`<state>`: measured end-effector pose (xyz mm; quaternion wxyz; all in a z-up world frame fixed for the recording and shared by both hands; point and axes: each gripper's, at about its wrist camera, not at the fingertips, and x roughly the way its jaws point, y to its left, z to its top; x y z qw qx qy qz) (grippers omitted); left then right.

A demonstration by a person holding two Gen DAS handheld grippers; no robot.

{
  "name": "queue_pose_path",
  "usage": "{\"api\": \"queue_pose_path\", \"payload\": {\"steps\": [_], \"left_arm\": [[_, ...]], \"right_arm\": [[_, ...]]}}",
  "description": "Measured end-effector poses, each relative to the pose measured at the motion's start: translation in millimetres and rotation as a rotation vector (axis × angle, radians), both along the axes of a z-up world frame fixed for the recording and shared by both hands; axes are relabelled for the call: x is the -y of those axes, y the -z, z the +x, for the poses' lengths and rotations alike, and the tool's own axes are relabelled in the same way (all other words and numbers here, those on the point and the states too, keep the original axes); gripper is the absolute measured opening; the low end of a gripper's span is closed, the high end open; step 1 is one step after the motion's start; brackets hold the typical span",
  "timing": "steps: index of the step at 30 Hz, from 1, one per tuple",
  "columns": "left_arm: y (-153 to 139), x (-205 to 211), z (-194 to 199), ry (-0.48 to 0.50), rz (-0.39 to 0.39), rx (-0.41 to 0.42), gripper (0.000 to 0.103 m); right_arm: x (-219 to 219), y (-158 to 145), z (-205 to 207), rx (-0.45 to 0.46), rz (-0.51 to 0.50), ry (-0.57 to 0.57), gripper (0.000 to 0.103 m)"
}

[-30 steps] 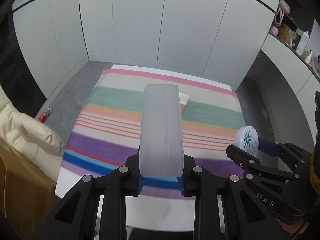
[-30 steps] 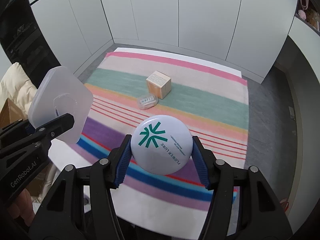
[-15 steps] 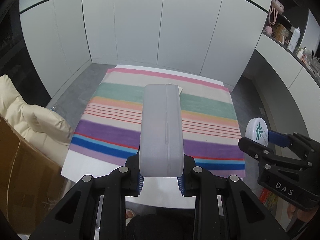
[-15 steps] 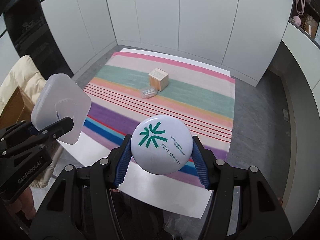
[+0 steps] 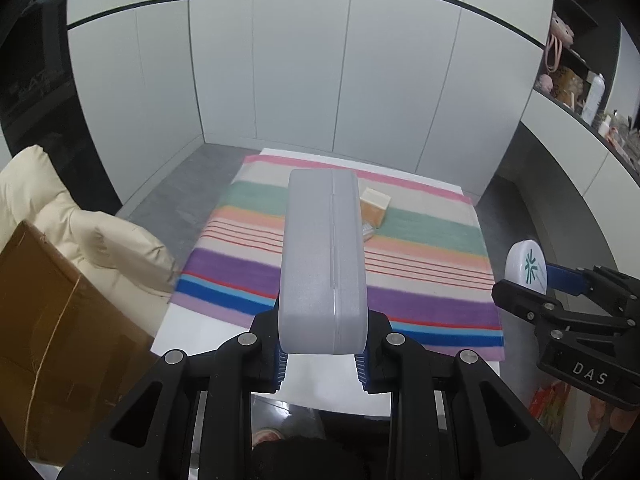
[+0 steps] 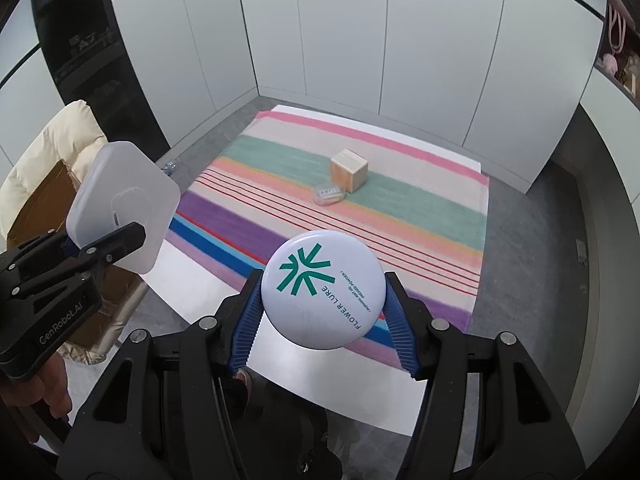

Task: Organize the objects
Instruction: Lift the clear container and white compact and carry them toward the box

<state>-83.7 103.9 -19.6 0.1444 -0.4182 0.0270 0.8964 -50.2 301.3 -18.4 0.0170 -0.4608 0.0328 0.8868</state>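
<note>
My left gripper (image 5: pixel 322 354) is shut on a frosted white flat case (image 5: pixel 323 260), held on edge high above the striped cloth (image 5: pixel 420 280); the same case (image 6: pixel 120 206) shows at the left of the right wrist view. My right gripper (image 6: pixel 324 334) is shut on a round white compact (image 6: pixel 323 288) with a green logo, also seen at the right edge of the left wrist view as the compact (image 5: pixel 526 266). On the cloth's green stripe lie a small tan box (image 6: pixel 349 170) and a little clear case (image 6: pixel 329 195).
A cardboard box (image 5: pixel 52 336) with a cream padded jacket (image 5: pixel 68 216) over it stands left of the table. White cabinet doors (image 5: pixel 320 80) close off the far side. A shelf with bottles and bags (image 5: pixel 580 88) runs along the right. Grey floor surrounds the table.
Both grippers have risen and pulled back from the table with their objects, so the cloth looks smaller and farther. The tan box and clear case stay put.
</note>
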Motion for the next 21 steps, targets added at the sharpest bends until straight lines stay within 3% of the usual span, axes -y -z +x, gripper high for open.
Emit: {"api": "queue_pose_path", "payload": {"steps": [21], "left_arm": [[11, 90, -12, -0.143, 0.036, 0.010, 0.027]], "right_arm": [[91, 6, -43, 0.004, 0.022, -0.155, 0.060]]}}
